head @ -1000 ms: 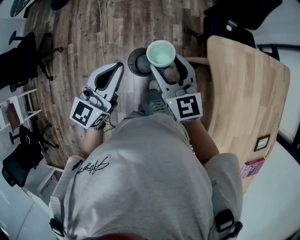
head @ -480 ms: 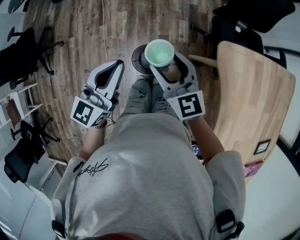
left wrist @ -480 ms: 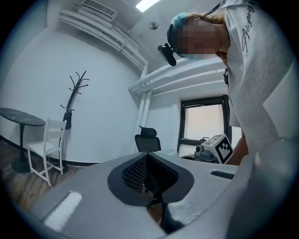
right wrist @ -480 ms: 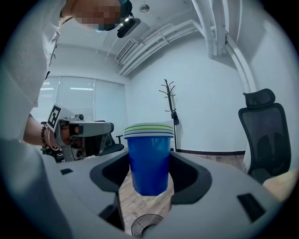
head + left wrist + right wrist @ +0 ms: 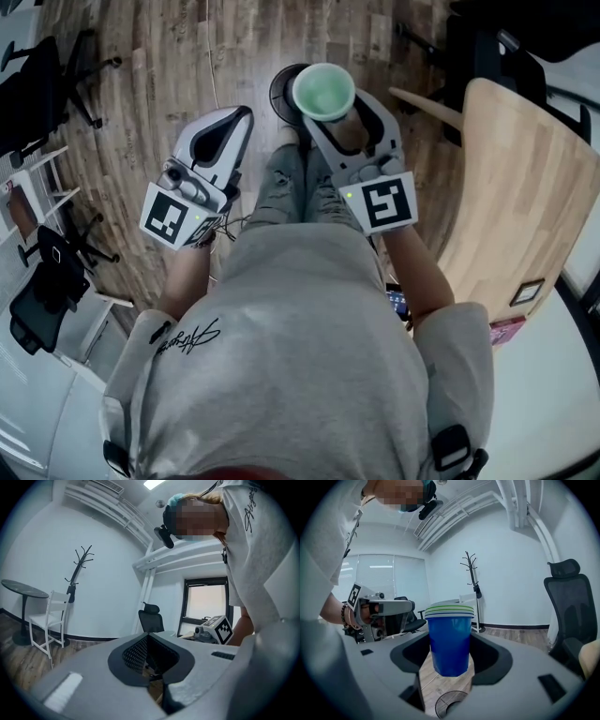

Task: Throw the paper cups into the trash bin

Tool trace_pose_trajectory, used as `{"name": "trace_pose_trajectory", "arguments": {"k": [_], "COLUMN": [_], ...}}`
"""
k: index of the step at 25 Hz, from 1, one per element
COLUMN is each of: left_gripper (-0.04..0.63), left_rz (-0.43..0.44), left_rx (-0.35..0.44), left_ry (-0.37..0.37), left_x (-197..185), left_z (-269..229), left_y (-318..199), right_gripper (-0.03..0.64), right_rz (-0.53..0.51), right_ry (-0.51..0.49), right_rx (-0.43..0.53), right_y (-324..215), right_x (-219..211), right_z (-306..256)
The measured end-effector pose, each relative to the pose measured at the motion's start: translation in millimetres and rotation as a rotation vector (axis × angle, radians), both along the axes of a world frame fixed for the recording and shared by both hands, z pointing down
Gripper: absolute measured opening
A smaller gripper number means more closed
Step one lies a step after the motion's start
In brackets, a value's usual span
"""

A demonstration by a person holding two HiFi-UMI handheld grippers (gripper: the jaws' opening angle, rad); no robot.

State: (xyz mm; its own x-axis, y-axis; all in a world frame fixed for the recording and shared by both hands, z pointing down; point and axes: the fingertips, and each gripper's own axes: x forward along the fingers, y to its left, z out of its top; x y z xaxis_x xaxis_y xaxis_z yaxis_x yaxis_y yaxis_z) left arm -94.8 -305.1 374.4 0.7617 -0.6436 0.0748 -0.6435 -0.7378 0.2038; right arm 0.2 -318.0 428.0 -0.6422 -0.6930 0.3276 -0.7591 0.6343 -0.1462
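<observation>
Looking steeply down over a person's grey T-shirt onto a wood plank floor (image 5: 169, 56), with dark office chairs (image 5: 37, 84) at the far left.

Left of centre, the left hand-held gripper (image 5: 239, 120) points away from the body. Its jaws are together with nothing between them. Its own view shows only a white room beyond, with a coat stand and a chair.

Just right of it, on the floor ahead of the person's feet, stands a dark round trash bin (image 5: 280, 94). Most of it is covered from above by what the other hand carries.

The right hand-held gripper (image 5: 337, 117) is clamped on a nested stack of paper cups (image 5: 323, 91), held upright. The cups are blue outside and pale green inside, with several rims showing one above another. In the right gripper view, the stack sits squarely between the two jaws, and the bin's round mouth shows on the floor directly below it.

At the far right is the curved edge of a pale wooden bench (image 5: 525, 178).

Judging by this, the task is well along. The cups are picked up and carried over the bin, but not yet let go. What seems left is to open the right jaws so the stack falls in. The cups appear roughly over the mouth, though how high above it cannot be told.
</observation>
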Motion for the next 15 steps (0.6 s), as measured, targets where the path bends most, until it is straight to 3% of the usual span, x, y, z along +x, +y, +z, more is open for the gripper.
{"name": "trace_pose_trajectory", "arguments": {"k": [15], "left_gripper": [0.003], "left_rz": [-0.019], "left_rx": [-0.098], "left_ry": [-0.012], "left_x": [-7], "left_z": [63], "left_y": [-1], "right_gripper": [0.267], "right_rz": [-0.057], "right_ry": [0.035], "right_rx": [-0.098], "right_y": [0], "right_x": [-17], "right_z": [78]}}
